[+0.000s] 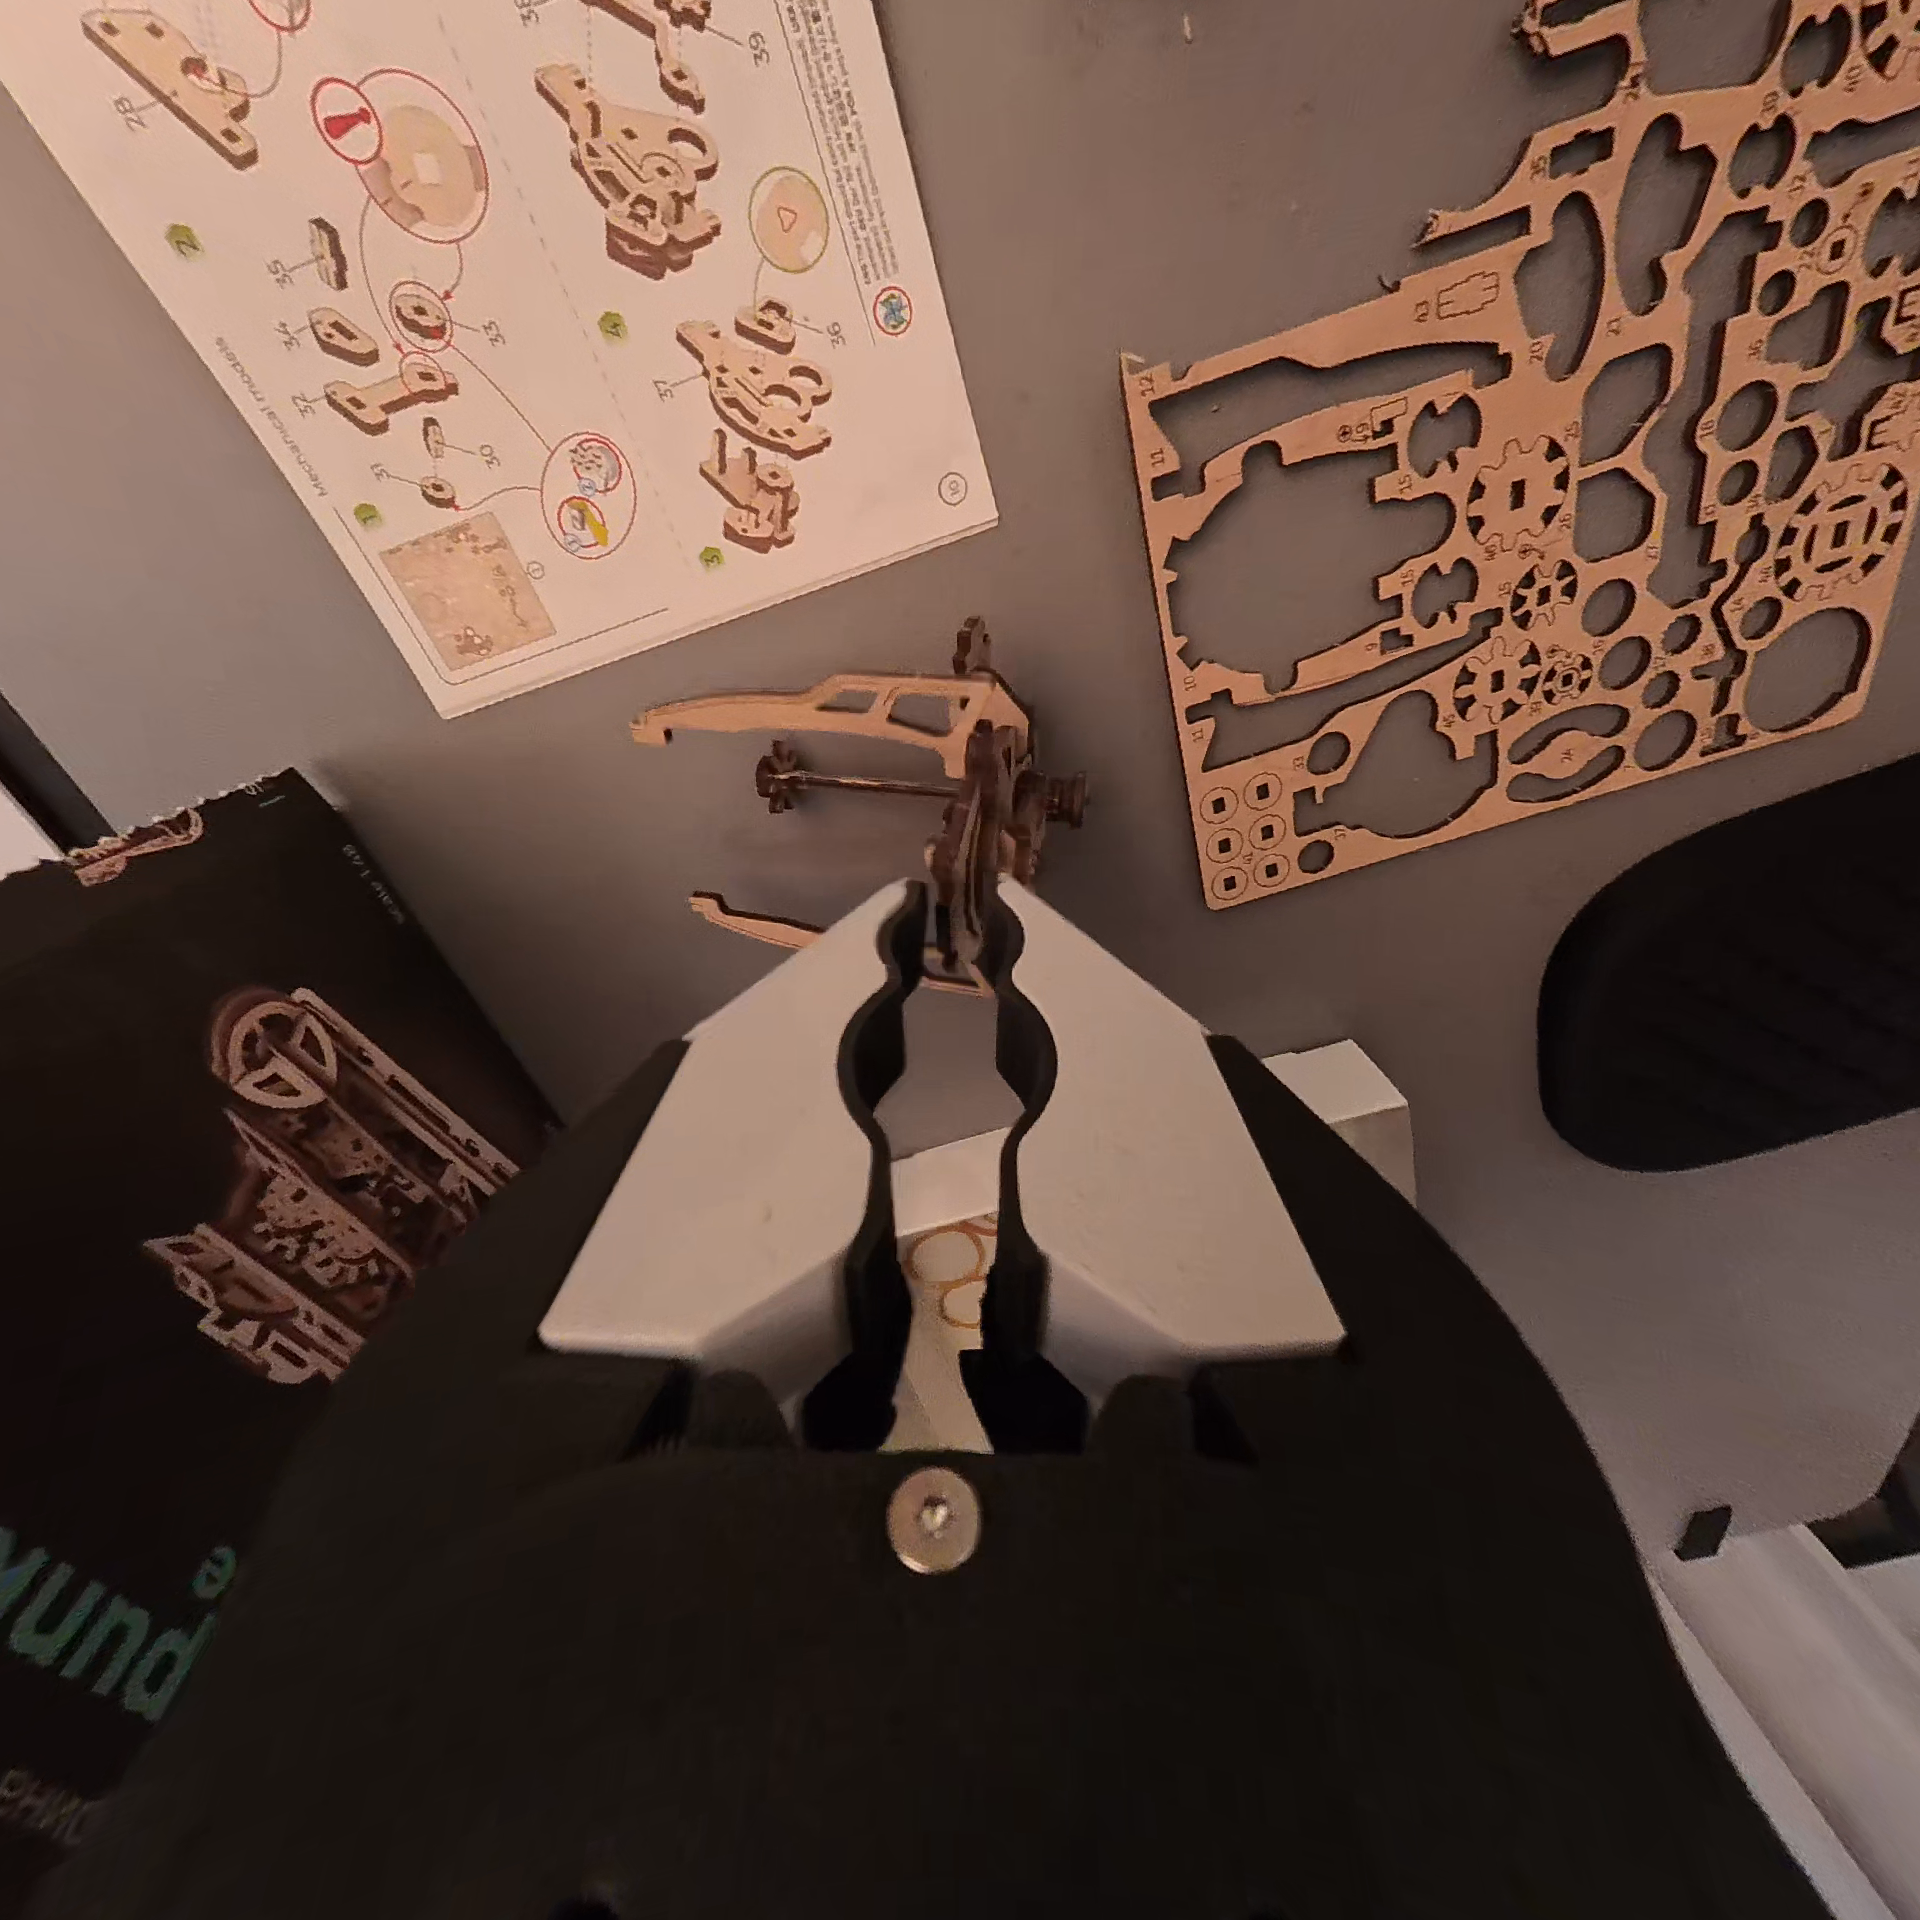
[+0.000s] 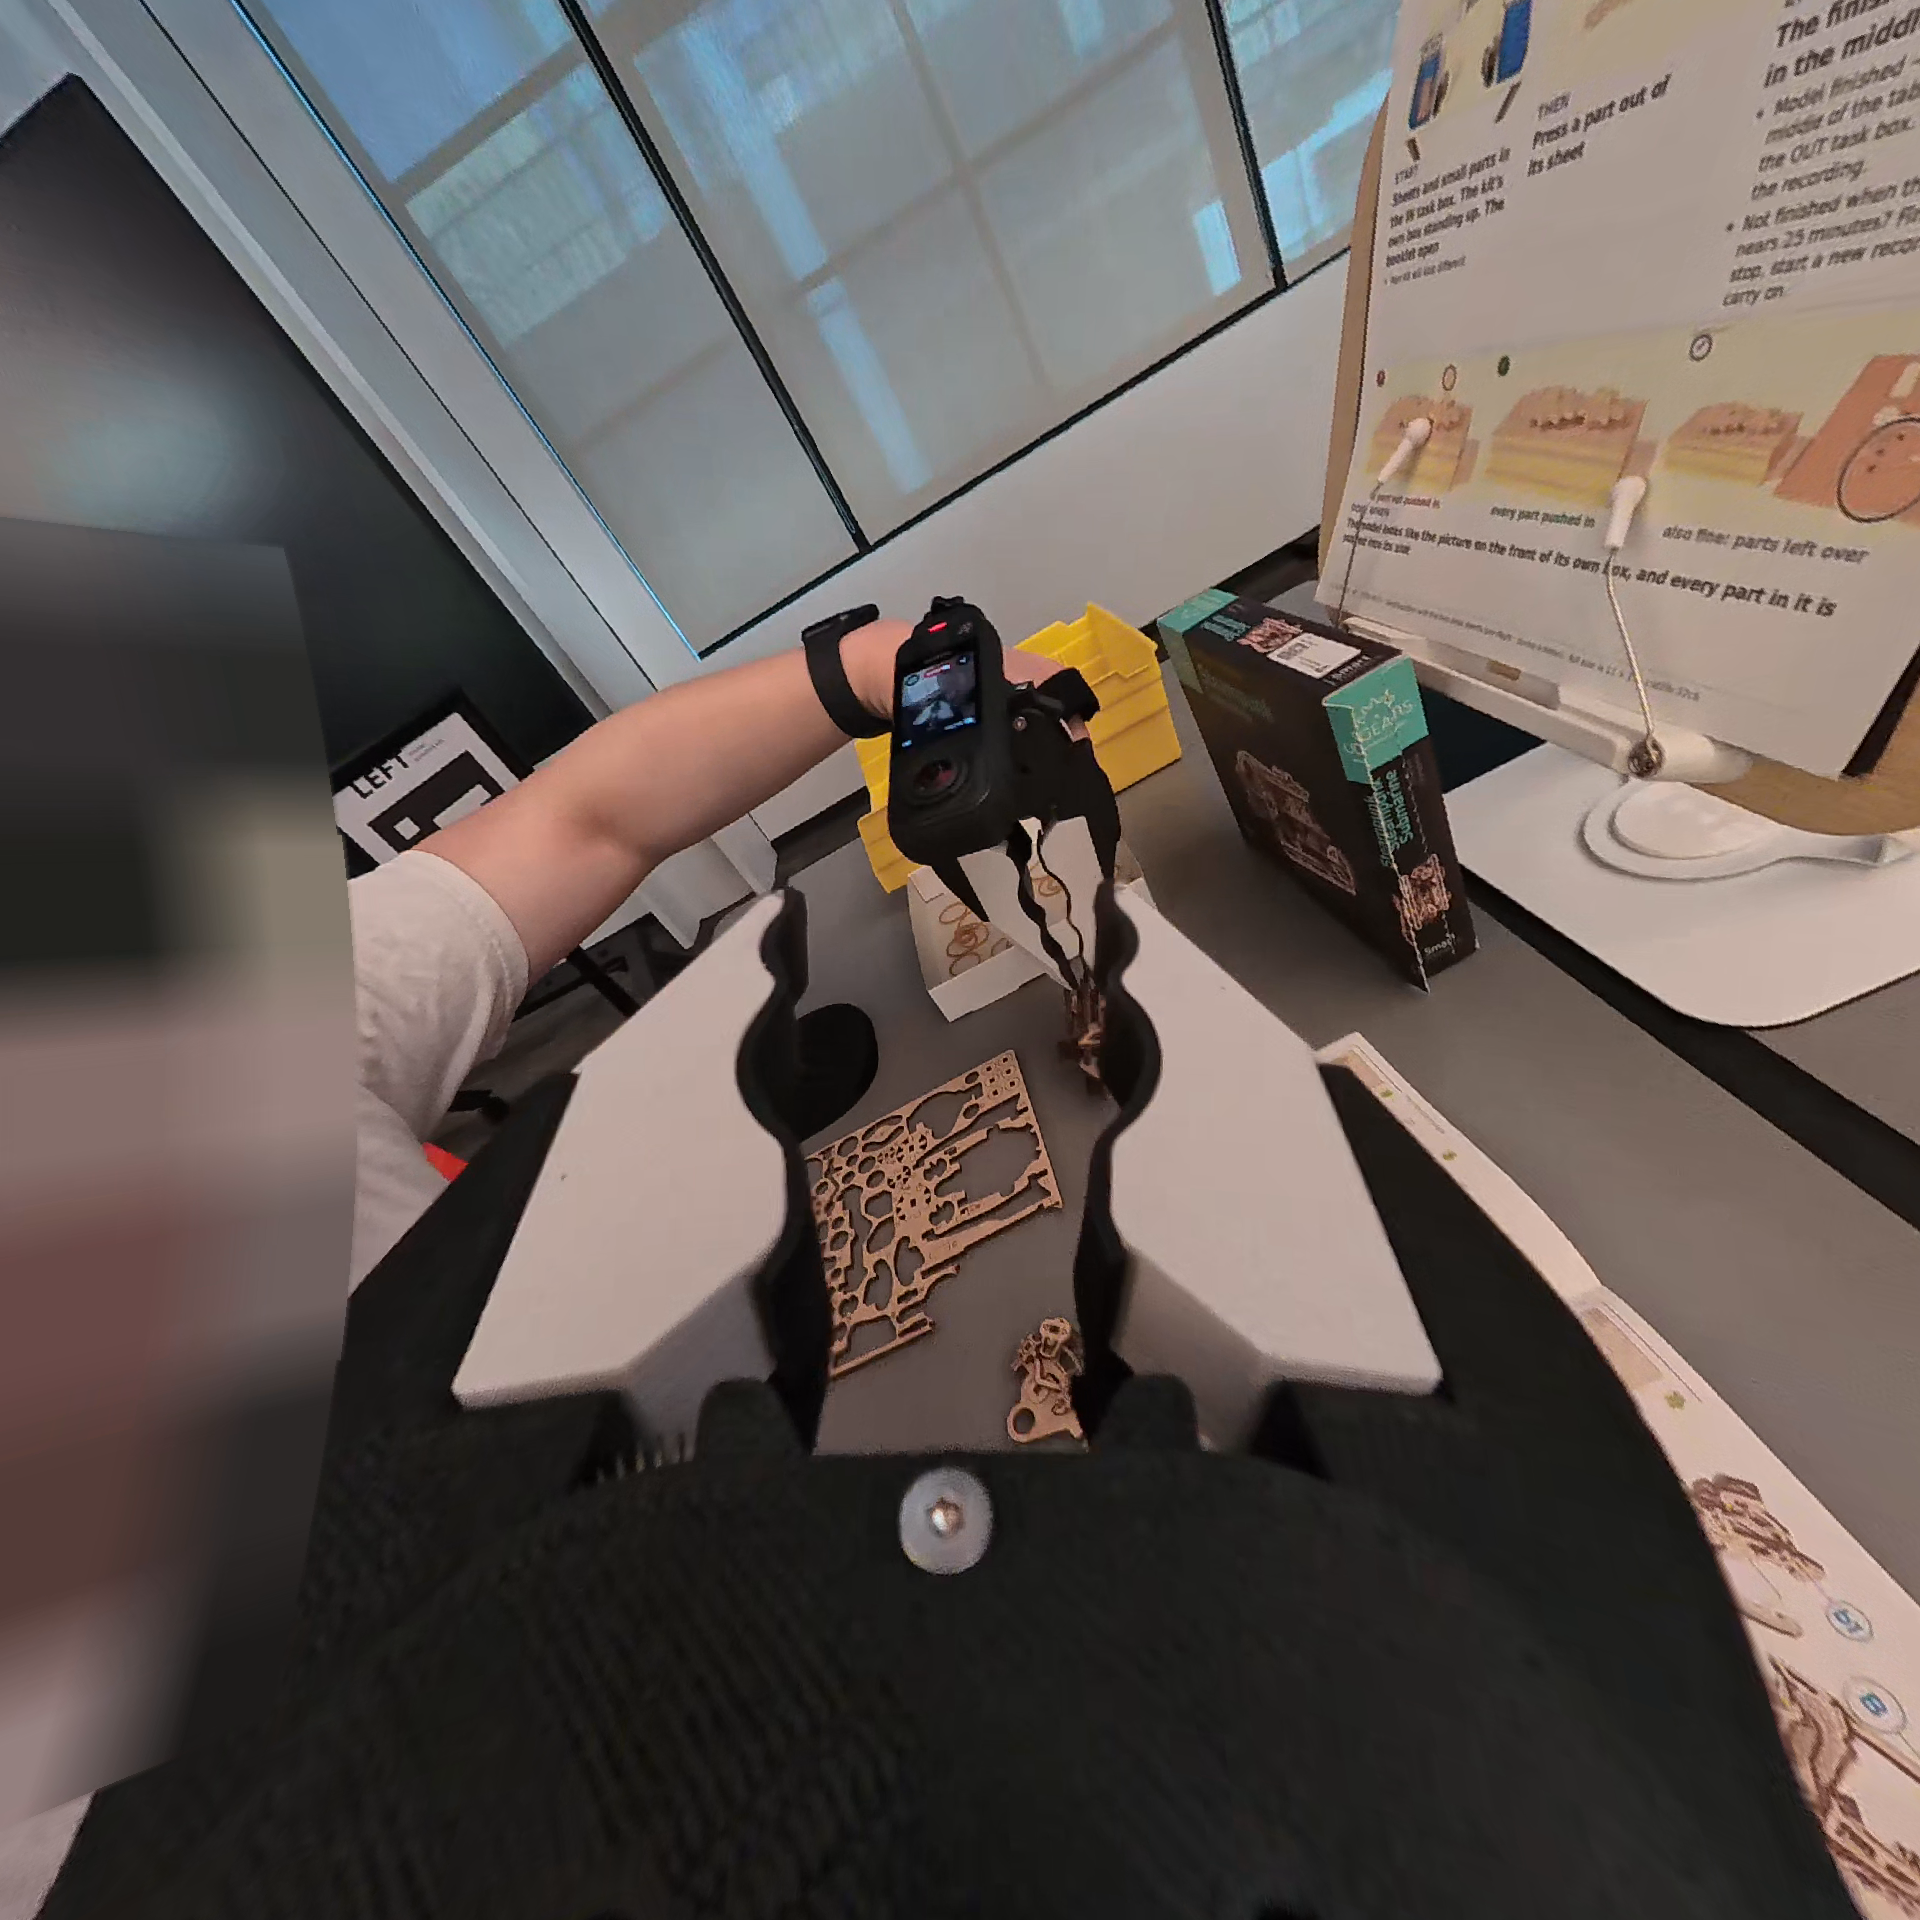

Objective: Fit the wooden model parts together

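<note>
Left wrist view shows your left gripper [image 1: 961, 914] pinching the little wooden model [image 1: 925, 769] by its gear end, up in the air over the grey table [image 1: 1091, 312], between the booklet [image 1: 582, 312] and the punched-out sheet [image 1: 1507, 582]. Your right gripper [image 2: 951, 935] is wide apart and holds nothing. The grip looks thin, though the tips hide it a bit. If you push a new part on too hard, the model may twist, slip out, or snap its skinny arms.
</note>
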The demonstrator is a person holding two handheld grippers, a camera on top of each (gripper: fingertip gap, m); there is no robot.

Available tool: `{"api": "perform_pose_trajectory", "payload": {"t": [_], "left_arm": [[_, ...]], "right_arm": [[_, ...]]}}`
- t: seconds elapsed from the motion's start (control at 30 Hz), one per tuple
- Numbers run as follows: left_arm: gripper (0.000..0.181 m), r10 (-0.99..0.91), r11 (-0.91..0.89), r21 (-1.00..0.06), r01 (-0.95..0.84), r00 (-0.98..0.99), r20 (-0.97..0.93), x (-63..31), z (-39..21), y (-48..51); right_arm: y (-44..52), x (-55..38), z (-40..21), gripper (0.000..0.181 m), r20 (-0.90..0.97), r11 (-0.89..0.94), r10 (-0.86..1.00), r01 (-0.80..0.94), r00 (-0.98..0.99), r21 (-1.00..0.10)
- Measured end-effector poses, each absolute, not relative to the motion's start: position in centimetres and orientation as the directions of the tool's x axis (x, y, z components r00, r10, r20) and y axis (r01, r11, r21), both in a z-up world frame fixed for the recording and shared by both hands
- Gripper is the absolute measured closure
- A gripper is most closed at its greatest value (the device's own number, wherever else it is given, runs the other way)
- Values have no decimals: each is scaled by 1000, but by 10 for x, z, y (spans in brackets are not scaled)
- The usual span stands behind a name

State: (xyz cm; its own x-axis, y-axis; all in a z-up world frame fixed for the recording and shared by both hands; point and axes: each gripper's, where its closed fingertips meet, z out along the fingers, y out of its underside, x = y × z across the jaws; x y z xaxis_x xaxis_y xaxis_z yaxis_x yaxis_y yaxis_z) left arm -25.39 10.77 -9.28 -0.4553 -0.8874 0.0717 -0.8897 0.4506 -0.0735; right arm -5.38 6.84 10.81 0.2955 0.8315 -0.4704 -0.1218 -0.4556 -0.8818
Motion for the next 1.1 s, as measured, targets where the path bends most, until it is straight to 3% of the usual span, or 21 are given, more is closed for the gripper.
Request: {"api": "perform_pose_trajectory", "payload": {"t": [0.33, 0.47, 0.67, 0.83, 0.93, 1.1], "left_arm": [[168, -913, 408, -99, -908, -408, -18, -251, -83, 119], [169, -923, 382, -177, -907, -365, -120, -242, -64, 125], [172, -901, 366, -489, -792, -170, -400, -203, -14, 112], [168, -904, 321, -807, -496, 93, -417, -185, 33, 67], [152, -897, 360, -858, -367, 117, -427, -187, 42, 45], [151, -896, 367, -862, -349, 116, -428, -191, 49, 38]], "right_arm": [[71, -30, 110, 126, -473, -441, 814, -172, 337, -881], [77, -14, 110, 127, -461, -416, 791, -198, 403, -887], [95, 11, 111, 129, -299, -274, 713, -140, 635, -951], [108, 22, 125, 135, -39, -84, 584, 12, 811, -996], [112, 17, 140, 136, 59, 31, 528, 50, 847, -998], [116, 3, 161, 138, 80, 166, 486, -2, 870, -986]]}}
